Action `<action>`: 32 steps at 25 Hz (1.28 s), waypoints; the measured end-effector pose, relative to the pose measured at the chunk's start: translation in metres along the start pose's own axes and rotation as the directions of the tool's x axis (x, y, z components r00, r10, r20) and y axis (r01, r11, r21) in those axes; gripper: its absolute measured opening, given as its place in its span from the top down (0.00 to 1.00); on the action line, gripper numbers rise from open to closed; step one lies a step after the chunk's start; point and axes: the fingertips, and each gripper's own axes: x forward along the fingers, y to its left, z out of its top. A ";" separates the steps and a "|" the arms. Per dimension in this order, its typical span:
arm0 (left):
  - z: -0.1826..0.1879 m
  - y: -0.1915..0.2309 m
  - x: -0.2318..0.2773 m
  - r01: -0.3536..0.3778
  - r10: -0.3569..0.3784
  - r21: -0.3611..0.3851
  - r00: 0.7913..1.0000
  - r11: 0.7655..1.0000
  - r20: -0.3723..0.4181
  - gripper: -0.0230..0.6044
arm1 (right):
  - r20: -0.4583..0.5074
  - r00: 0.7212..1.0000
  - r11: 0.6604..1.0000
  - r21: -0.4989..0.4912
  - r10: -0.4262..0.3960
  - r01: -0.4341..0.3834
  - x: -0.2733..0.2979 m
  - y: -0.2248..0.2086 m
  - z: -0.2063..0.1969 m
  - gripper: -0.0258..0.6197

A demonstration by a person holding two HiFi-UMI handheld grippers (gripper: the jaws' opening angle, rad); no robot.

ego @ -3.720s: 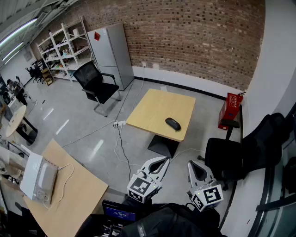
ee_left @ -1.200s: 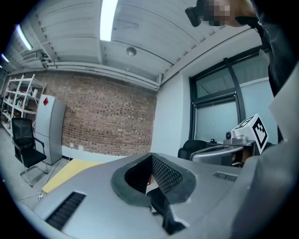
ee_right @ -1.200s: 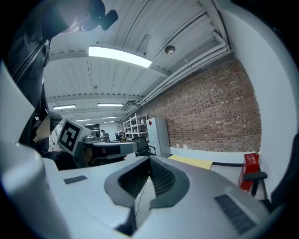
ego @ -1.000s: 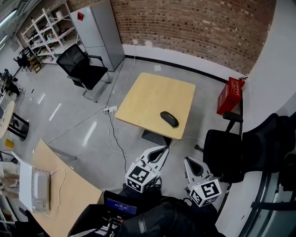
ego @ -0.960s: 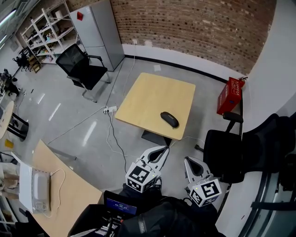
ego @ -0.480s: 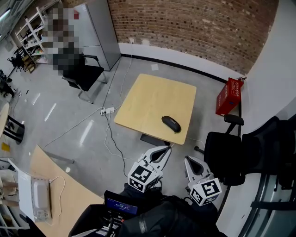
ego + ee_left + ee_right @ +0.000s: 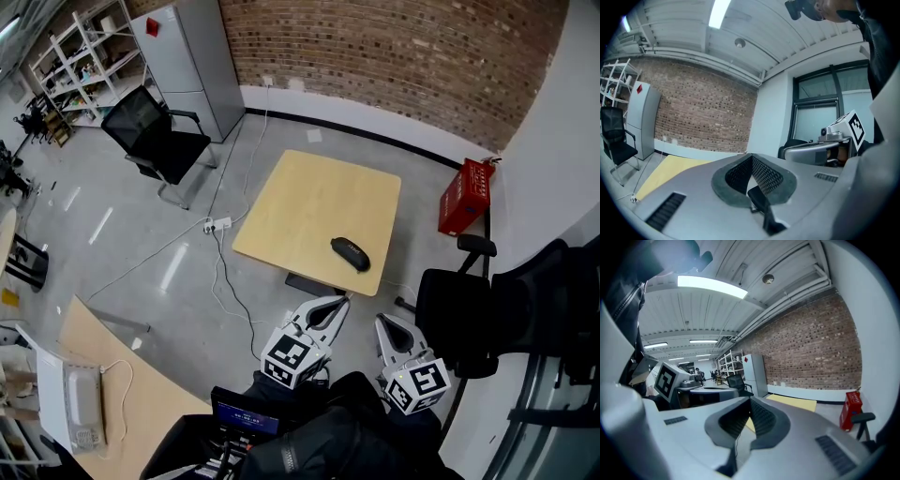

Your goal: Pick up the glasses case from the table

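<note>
Black and oval, the glasses case (image 7: 350, 253) lies on the pale wooden table (image 7: 300, 206), close to its near right corner, with nothing touching it. I hold both grippers low in front of me, short of the table's near edge and well apart from the case. The left gripper (image 7: 337, 304) points toward the table; in its own view (image 7: 751, 158) the two ribbed pads meet at the tip and there is nothing between them. The right gripper (image 7: 383, 322) sits just to the right of it, aimed the same way; in its own view (image 7: 750, 402) the pads are likewise pressed together and it carries nothing. Beyond the table I see a brick wall (image 7: 394, 56) at the far side, with a tall grey cabinet (image 7: 183, 52) against it to the left. A black office chair (image 7: 155, 141) stands on the grey floor (image 7: 141, 244) to the far left, and another black chair (image 7: 464, 314) stands right of the table, near my right gripper. A red box (image 7: 466, 197) leans by the white wall on the right. A white power strip (image 7: 217, 225) lies on the floor left of the table. A second wooden table (image 7: 131, 394) at near left carries a white device (image 7: 80, 403).
</note>
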 end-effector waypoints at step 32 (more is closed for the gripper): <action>0.020 0.121 0.161 -0.206 0.212 0.069 0.973 0.976 -0.096 0.96 | 0.019 0.996 0.991 0.099 0.085 -0.086 0.124 -0.183 0.027 0.95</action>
